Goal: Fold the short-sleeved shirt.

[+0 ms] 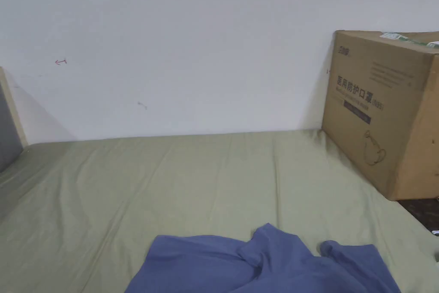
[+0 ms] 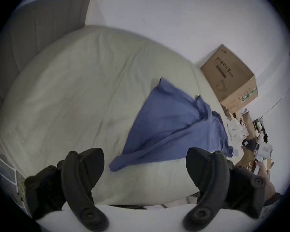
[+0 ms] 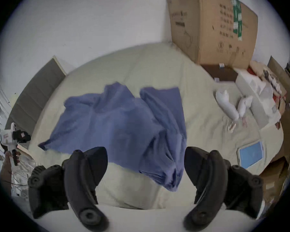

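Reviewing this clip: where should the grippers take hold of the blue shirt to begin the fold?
Probably the two near ends of the shirt: the flat loose corner for the left gripper, the bunched hanging end for the right gripper, each approached from the bed edge. Both ends lie closest, and both grippers are open.

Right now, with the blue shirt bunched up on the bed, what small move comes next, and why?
Probably bring the open right tool down onto the shirt hem nearest it, since the cloth lies crumpled and neither tool holds anything.
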